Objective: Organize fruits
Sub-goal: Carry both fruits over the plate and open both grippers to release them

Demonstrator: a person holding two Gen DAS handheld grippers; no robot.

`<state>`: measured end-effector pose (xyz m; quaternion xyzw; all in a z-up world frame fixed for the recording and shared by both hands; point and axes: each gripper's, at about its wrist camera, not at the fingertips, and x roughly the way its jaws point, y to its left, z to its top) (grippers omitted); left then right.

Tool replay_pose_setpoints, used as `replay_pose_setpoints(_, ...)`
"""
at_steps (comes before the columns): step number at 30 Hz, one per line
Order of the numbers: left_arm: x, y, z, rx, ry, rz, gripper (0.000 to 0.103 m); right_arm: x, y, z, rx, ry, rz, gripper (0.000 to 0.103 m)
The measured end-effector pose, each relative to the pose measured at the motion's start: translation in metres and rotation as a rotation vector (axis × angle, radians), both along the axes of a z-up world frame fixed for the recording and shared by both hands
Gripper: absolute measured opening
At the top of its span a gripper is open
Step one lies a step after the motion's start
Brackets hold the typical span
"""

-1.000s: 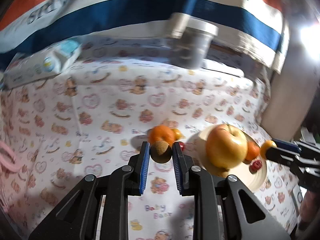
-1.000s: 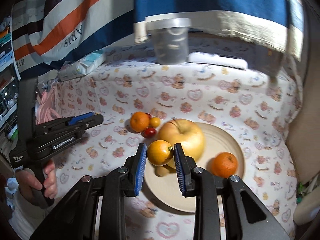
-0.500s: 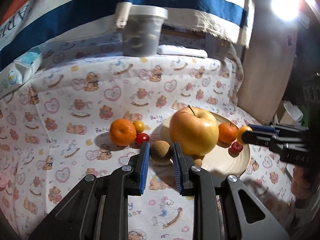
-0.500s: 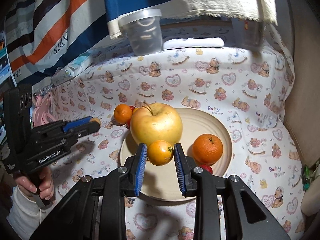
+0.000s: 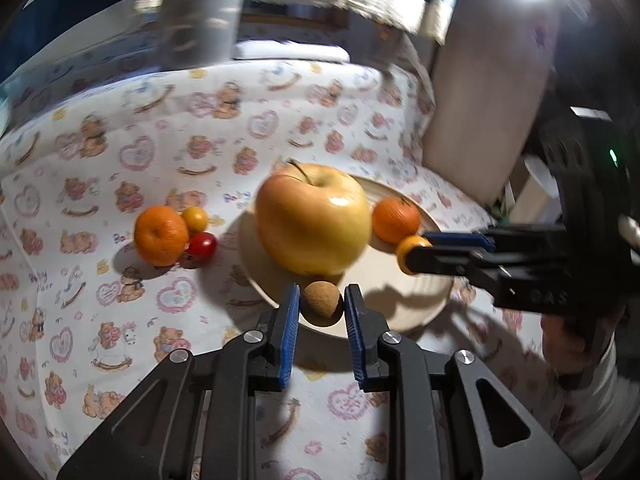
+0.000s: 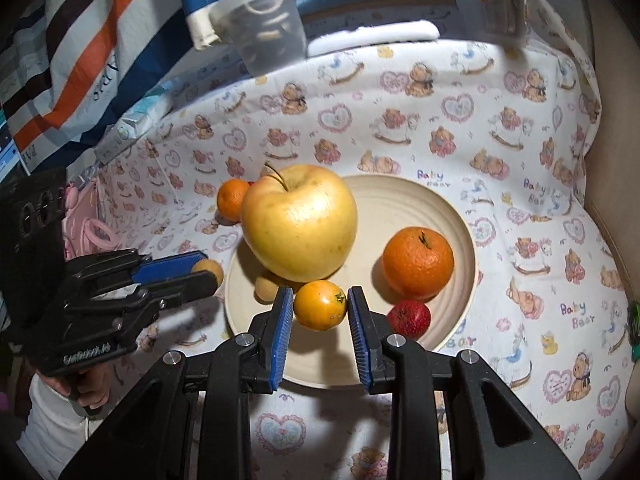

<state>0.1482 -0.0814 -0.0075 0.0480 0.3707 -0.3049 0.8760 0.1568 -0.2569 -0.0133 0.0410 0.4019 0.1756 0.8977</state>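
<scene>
While the left gripper [image 5: 321, 307] clamped a brown longan [image 5: 322, 303], the right gripper [image 6: 319, 307] pinched a yellow-orange tomato [image 6: 320, 305] above the plate [image 6: 404, 204].

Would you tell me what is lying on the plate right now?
On the plate: a large apple, a mandarin, a small red fruit and a tan fruit, partly hidden under the apple.

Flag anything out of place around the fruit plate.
Three fruits lie on the cloth left of the plate: an orange, a yellow tomato and a red tomato. Nothing looks spilled or damaged.
</scene>
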Motion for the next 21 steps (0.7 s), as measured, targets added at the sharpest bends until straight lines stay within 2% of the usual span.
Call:
replay_pose_setpoints(8, 0.0, -0.03, -0.007, 0.112, 0.017, -0.042, 0.022, 0.003, -0.004, -0.005, -0.014, 0.025, -0.017, 0.029)
replay_pose_setpoints(12, 0.002, -0.038, -0.01, 0.153, 0.019, -0.03, 0.022, 0.004, -0.006, -0.006, -0.018, 0.033, -0.028, 0.029)
replay_pose_setpoints(21, 0.001, -0.033, -0.01, 0.16, 0.008, 0.008, 0.022, 0.005, -0.011, -0.008, -0.031, 0.042, -0.053, 0.029)
